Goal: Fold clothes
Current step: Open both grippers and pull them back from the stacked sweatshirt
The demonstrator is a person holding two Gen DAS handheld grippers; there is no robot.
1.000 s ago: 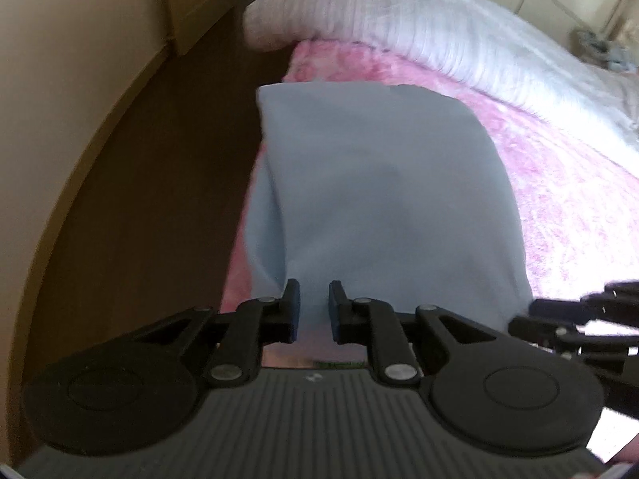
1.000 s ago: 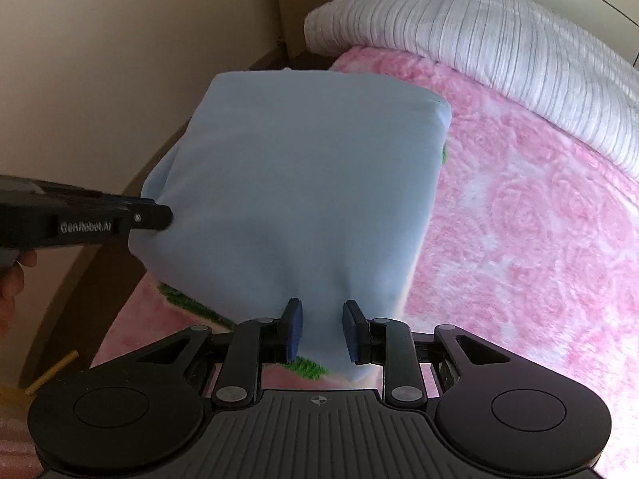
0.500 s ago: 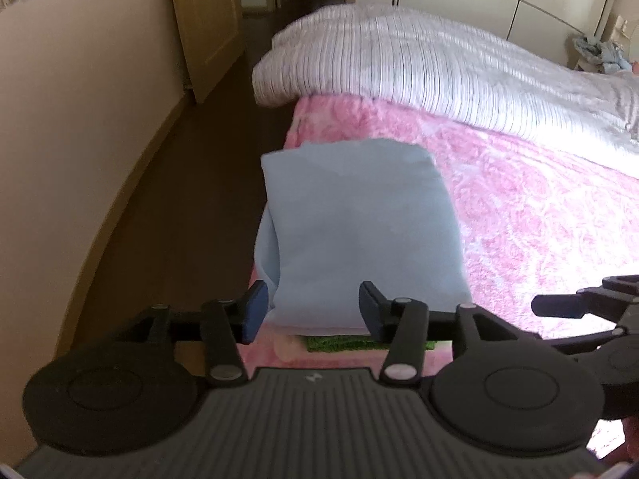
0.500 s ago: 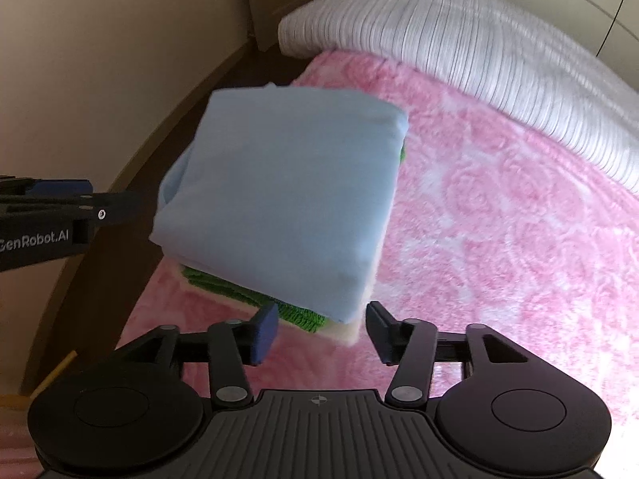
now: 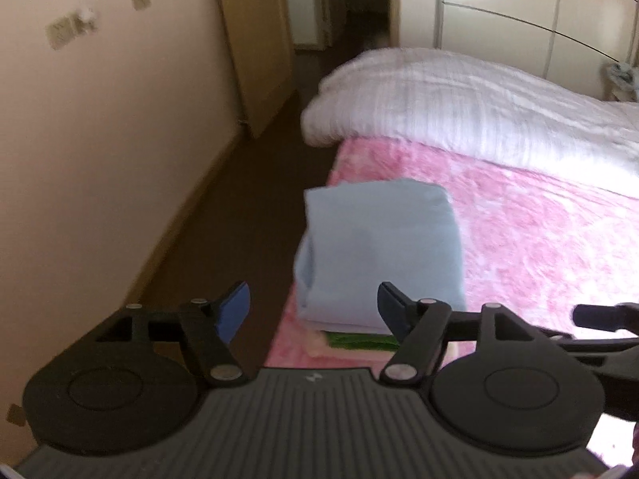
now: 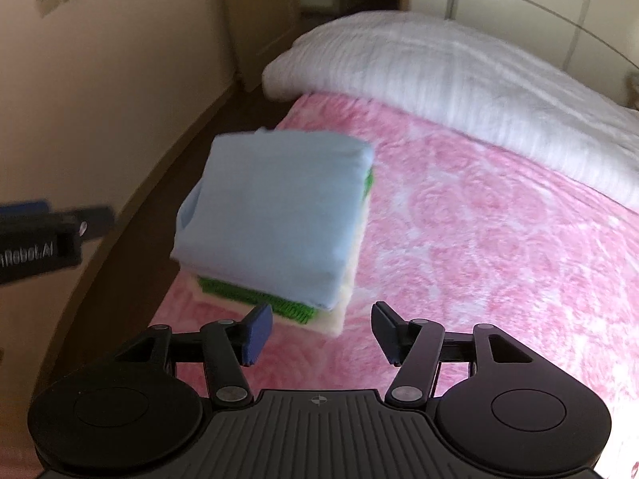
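A folded light blue garment (image 5: 383,255) (image 6: 275,207) lies on top of a small stack at the left edge of the pink bed. Under it show a green folded piece (image 6: 255,299) (image 5: 359,339) and a cream one (image 6: 331,319). My left gripper (image 5: 313,307) hovers above and in front of the stack, its jaws opening wide with nothing between them. My right gripper (image 6: 321,331) also hangs clear of the stack, jaws still opening and empty. The left gripper's fingers (image 6: 48,231) show at the left of the right wrist view.
The pink flowered blanket (image 6: 499,247) covers the bed, with a rolled white duvet (image 6: 439,68) across its far end. A dark floor strip (image 5: 239,219) runs between bed and beige wall (image 5: 100,139). A door and wardrobe fronts stand at the back.
Both grippers let go of the blue garment's near edge, opened wide and rose back from it. The garment now lies flat on the stack.
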